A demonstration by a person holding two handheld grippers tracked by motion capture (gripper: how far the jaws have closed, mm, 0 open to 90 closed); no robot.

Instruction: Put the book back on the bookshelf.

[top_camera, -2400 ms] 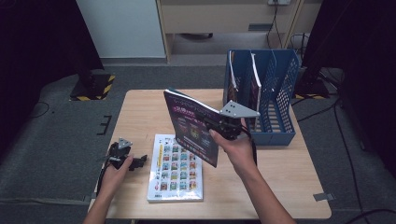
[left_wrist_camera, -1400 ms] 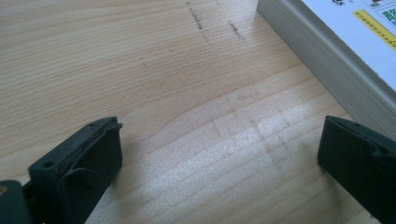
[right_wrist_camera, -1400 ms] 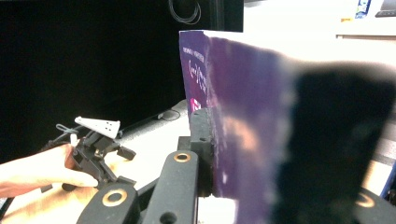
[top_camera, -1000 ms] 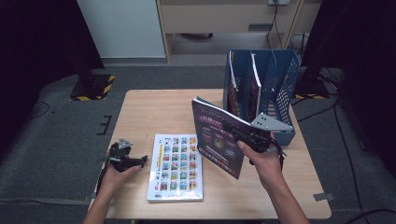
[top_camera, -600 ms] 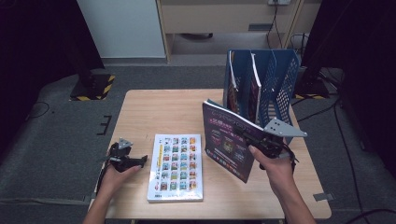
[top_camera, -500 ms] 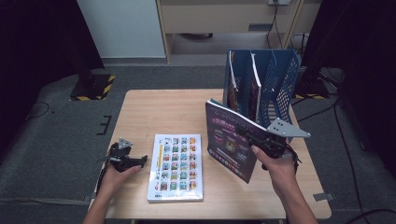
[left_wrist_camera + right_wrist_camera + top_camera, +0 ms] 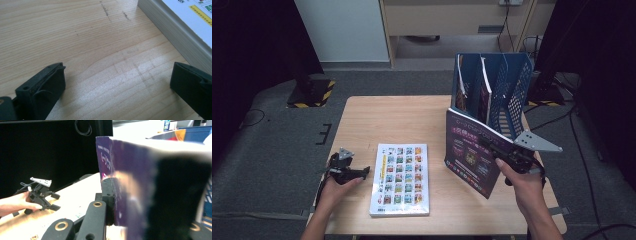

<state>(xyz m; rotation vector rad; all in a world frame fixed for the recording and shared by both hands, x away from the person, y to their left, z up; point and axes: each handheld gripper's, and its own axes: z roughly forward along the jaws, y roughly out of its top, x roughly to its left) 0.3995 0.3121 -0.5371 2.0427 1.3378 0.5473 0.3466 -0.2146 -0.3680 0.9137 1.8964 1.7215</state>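
Since half a second ago the purple book [image 7: 472, 152] has travelled a little further right across the worktop [image 7: 412, 115] and now stands close in front of the blue file rack [image 7: 497, 90], its upper far corner overlapping the rack's front wall in the high view; 2.4 seconds ago it was held up well left of the rack, above the middle of the worktop. The right gripper [image 7: 507, 155] has gone with it, and the person's right hand [image 7: 524, 182] now sits near the worktop's right edge, in front of the rack. The left gripper [image 7: 347, 170] and the white picture book [image 7: 402, 177] have stayed where they were, far left of the rack.

The purple book is upright and tilted, cover facing the person, its lower corner down near the worktop's front edge. The right gripper's fingers [image 7: 108, 200] are clamped on the book's right-hand edge, one on the cover and one behind it, as the right gripper view shows from close up; the book stands between them. The rack already holds two thin books upright in its left compartments.

The left gripper's fingers [image 7: 42, 85] are spread apart with bare wood between them, low over the worktop, just left of the white picture book [image 7: 180, 27], which lies flat
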